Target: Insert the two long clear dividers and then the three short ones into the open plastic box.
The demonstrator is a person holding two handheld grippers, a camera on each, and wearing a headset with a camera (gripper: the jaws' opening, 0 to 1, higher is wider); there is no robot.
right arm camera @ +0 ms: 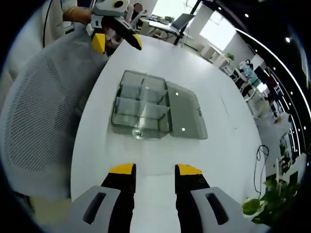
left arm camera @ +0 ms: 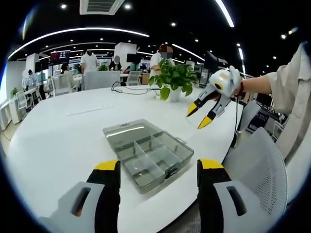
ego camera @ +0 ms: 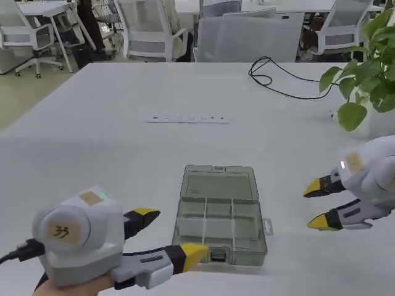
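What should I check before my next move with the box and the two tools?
1. State of left tool: open and empty, ok.
2. State of right tool: open and empty, ok.
3. Access to plastic box: its lid lies back flat, ok.
4. Presence of clear dividers: they stand in the box and split it into compartments, ok.
5. All five seated fully: cannot tell.
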